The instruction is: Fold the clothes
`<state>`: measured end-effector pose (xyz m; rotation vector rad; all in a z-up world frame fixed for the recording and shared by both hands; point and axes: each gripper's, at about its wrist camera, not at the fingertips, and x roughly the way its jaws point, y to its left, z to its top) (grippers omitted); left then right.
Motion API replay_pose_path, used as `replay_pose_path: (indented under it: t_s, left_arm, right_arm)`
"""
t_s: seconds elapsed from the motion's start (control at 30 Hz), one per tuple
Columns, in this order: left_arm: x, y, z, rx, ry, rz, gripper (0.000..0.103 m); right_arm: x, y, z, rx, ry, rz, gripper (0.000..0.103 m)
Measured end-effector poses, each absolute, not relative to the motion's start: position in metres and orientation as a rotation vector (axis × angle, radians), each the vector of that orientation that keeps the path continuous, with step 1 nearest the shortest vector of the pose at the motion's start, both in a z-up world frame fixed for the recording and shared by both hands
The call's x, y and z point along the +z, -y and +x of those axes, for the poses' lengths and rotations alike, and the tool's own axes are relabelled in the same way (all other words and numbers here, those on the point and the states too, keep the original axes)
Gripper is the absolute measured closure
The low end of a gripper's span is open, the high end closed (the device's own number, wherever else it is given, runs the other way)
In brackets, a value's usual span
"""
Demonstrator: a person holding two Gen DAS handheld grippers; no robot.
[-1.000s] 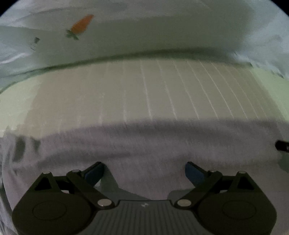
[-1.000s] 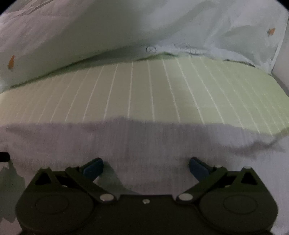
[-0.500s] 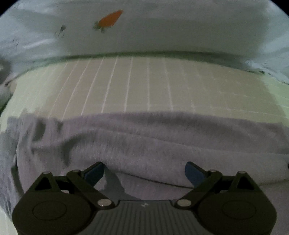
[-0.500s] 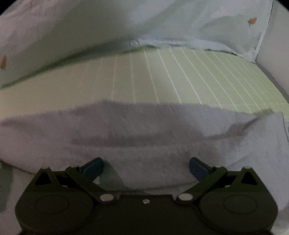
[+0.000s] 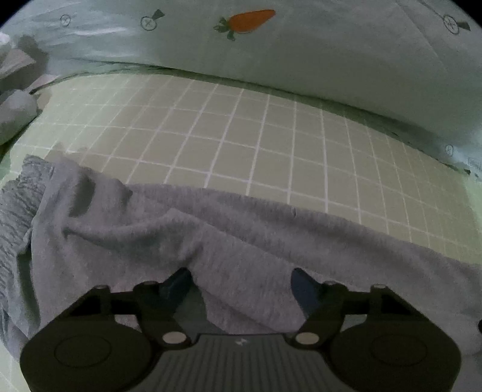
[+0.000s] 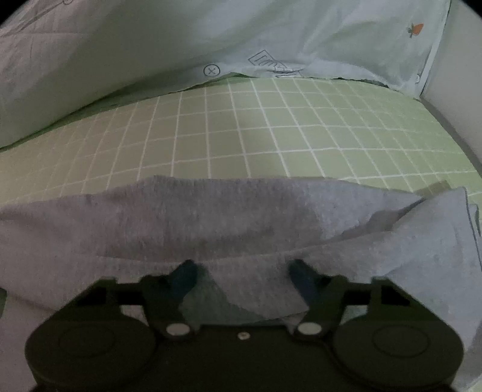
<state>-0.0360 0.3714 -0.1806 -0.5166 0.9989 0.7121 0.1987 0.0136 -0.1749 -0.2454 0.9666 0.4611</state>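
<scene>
A grey garment (image 5: 211, 235) lies rumpled across a green checked bed sheet (image 5: 241, 135). It has a gathered waistband at its left end (image 5: 15, 211). My left gripper (image 5: 241, 283) is open, its fingers wide apart, low over the garment with a fold of grey cloth between them. In the right wrist view the same garment (image 6: 211, 217) lies folded over itself. My right gripper (image 6: 242, 276) is open too, with a loose grey flap lying between its fingers.
A pale quilt with a carrot print (image 5: 247, 21) is heaped along the far side of the bed and also shows in the right wrist view (image 6: 150, 45). A crumpled grey cloth (image 5: 15, 108) lies far left. A pale wall (image 6: 458, 75) borders the bed at right.
Both grippers have drawn back from the quilt and more of the grid sheet shows. The grey garment has gone from flat to bunched, with its near edge folded over.
</scene>
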Motion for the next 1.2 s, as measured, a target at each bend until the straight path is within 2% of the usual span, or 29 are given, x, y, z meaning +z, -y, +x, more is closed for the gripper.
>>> replay_pose_path:
  t_s: [0.03,0.07,0.1,0.13,0.17,0.43,0.47,0.5,0.53,0.57,0.6,0.73,0.8,0.87,1.0,1.07,1.2]
  left_arm:
    - [-0.181,-0.37,-0.036,0.723,-0.999,-0.5,0.041]
    - [-0.181,-0.369,-0.036,0.737,-1.0,-0.481,0.055]
    - [-0.18,-0.37,-0.037,0.749,-1.001,-0.466,0.077]
    - [-0.179,-0.371,-0.038,0.755,-1.0,-0.462,0.09]
    - [-0.178,-0.376,-0.04,0.748,-0.992,-0.488,0.099]
    - [-0.158,-0.41,-0.045,0.731,-0.802,-0.727,0.1]
    - [-0.156,-0.414,-0.047,0.746,-0.758,-0.769,0.095]
    - [-0.154,-0.418,-0.049,0.77,-0.719,-0.794,0.087]
    - [-0.151,-0.419,-0.049,0.788,-0.698,-0.793,0.081]
    - [-0.147,-0.42,-0.049,0.797,-0.69,-0.773,0.068]
    - [-0.144,-0.419,-0.049,0.799,-0.689,-0.747,0.058]
    - [-0.145,-0.408,-0.047,0.741,-0.749,-0.655,0.046]
    - [-0.151,-0.396,-0.043,0.683,-0.799,-0.607,0.037]
    - [-0.161,-0.384,-0.036,0.614,-0.859,-0.553,0.03]
    - [-0.176,-0.364,-0.022,0.594,-0.964,-0.453,0.029]
    - [-0.178,-0.361,-0.021,0.605,-0.973,-0.449,0.028]
    - [-0.178,-0.368,-0.03,0.614,-0.961,-0.505,0.026]
  right_arm:
    - [-0.174,-0.013,0.197,0.468,-0.954,-0.25,0.059]
    - [-0.172,-0.012,0.198,0.472,-0.945,-0.249,0.086]
    - [-0.171,-0.01,0.2,0.477,-0.937,-0.246,0.101]
    - [-0.169,-0.009,0.201,0.481,-0.928,-0.244,0.101]
    - [-0.165,-0.009,0.205,0.492,-0.918,-0.232,0.102]
    - [-0.137,-0.019,0.241,0.516,-0.808,-0.114,0.102]
    - [-0.136,-0.018,0.245,0.494,-0.793,-0.075,0.102]
    - [-0.136,-0.016,0.249,0.47,-0.778,-0.036,0.096]
    - [-0.136,-0.015,0.25,0.449,-0.775,-0.021,0.084]
    - [-0.137,-0.014,0.249,0.434,-0.775,-0.017,0.076]
    - [-0.137,-0.012,0.247,0.421,-0.775,-0.022,0.061]
    - [-0.15,-0.007,0.229,0.415,-0.818,-0.083,0.049]
    - [-0.157,-0.004,0.218,0.422,-0.842,-0.108,0.039]
    - [-0.165,-0.002,0.208,0.448,-0.87,-0.123,0.035]
    - [-0.179,0.01,0.192,0.427,-0.896,-0.187,0.024]
    - [-0.185,0.023,0.186,0.382,-0.903,-0.199,0.023]
    - [-0.194,0.076,0.188,0.229,-0.912,-0.113,0.009]
